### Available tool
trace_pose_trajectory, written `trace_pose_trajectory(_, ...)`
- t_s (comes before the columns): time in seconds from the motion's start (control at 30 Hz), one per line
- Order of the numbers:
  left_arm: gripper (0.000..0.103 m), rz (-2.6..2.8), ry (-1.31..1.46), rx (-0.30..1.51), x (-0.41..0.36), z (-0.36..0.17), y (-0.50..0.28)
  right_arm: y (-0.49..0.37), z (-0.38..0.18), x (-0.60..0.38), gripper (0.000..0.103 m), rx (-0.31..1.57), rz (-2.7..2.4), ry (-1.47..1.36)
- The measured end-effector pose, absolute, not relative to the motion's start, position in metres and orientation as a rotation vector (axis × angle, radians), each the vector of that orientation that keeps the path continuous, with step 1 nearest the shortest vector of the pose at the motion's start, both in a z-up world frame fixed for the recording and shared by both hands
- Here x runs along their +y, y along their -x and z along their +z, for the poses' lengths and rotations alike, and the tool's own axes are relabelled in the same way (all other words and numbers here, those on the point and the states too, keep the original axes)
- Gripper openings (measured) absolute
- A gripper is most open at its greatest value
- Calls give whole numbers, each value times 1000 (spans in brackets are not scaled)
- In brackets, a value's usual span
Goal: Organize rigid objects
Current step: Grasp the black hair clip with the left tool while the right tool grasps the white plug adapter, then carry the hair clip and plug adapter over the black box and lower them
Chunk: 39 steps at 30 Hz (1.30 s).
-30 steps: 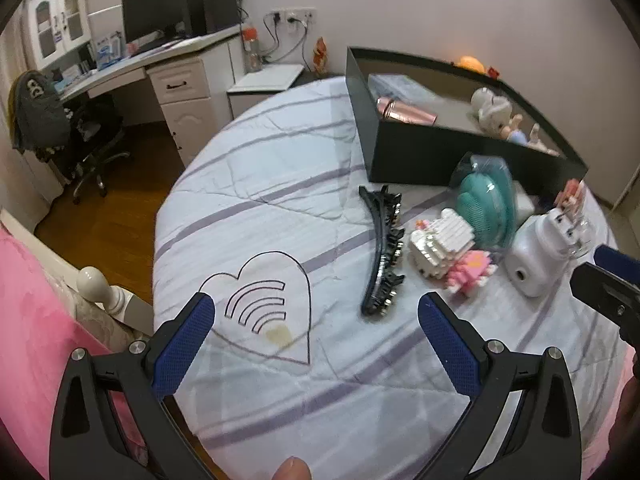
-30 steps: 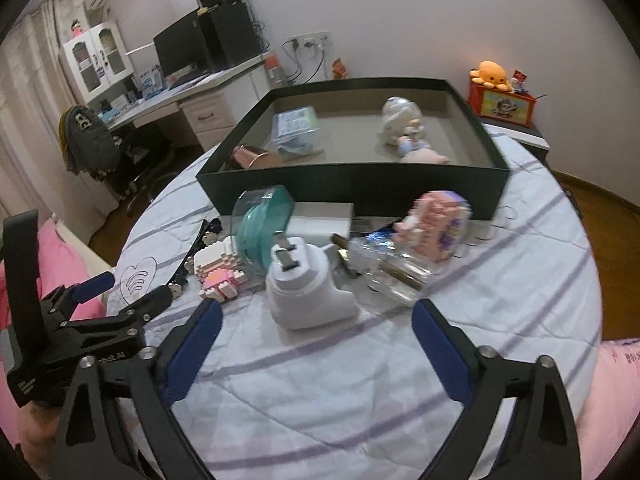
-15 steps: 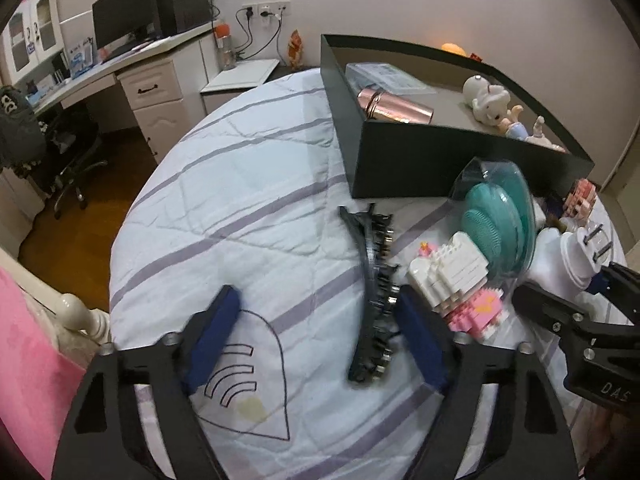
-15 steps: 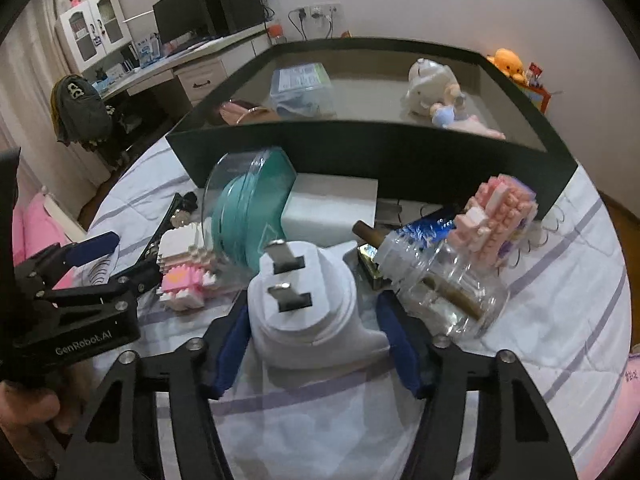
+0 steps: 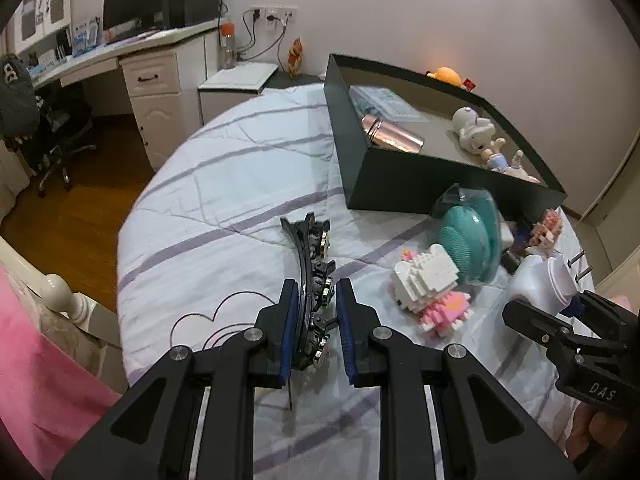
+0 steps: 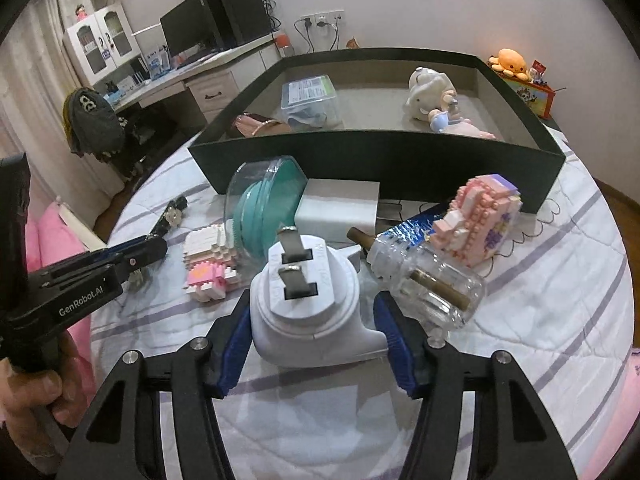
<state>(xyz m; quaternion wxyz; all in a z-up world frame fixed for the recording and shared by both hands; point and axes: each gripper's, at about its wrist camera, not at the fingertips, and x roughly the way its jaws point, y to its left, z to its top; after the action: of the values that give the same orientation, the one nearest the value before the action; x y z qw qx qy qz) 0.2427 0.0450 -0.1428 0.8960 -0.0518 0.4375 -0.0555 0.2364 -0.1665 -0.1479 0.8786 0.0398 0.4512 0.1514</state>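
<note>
My left gripper [image 5: 316, 320] is shut on the near end of a long black hair clip [image 5: 310, 256] lying on the striped bedspread. My right gripper [image 6: 312, 344] is shut on a white plug-in device [image 6: 308, 304] with two metal prongs facing up; it also shows in the left wrist view [image 5: 540, 284]. Behind them stands a dark open box [image 6: 380, 152] holding a clear plastic case [image 6: 308, 94], a rose-gold tube [image 5: 392, 140] and a white figurine [image 6: 430, 94].
Between the grippers and the box lie a white-and-pink block figure [image 5: 430, 288], a teal brush in a clear case [image 6: 264, 200], a white charger block [image 6: 340, 208], a clear bottle [image 6: 432, 280] and a pink block figure [image 6: 484, 216]. A desk and chair stand beyond the bed's left edge.
Both grippers moved forward and closed: the left one onto the hair clip, the right one onto the white plug-in device. Both were wide open a second ago.
</note>
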Motion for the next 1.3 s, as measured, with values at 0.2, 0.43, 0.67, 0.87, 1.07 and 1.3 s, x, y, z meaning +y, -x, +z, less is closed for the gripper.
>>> trace_pose_trajectory(0.2,19,-122,102,876,42,-126,-235,-227,-133,-172,61,910,335,-103)
trace_pose_trajectory(0.43,19,-131,135,900,43,-132,-233,-224,-130,-177,61,901,333,-116)
trace_pose_trajectory(0.67,19,-136,136,862,43,-119,-225,-218,-125,-181,60,889,337,-129)
trace_pose_trajectory(0.87,19,-143,126,823,39,-102,-219,-217,-117,-182,61,868,354,-139)
trace_pose_trajectory(1.07,19,-162,97,755,29,-73,-218,-217,-98,-185,61,819,368,-137)
trace_pose_trajectory(1.3,19,-207,69,665,3,-32,-240,-232,-59,-185,61,727,376,-96)
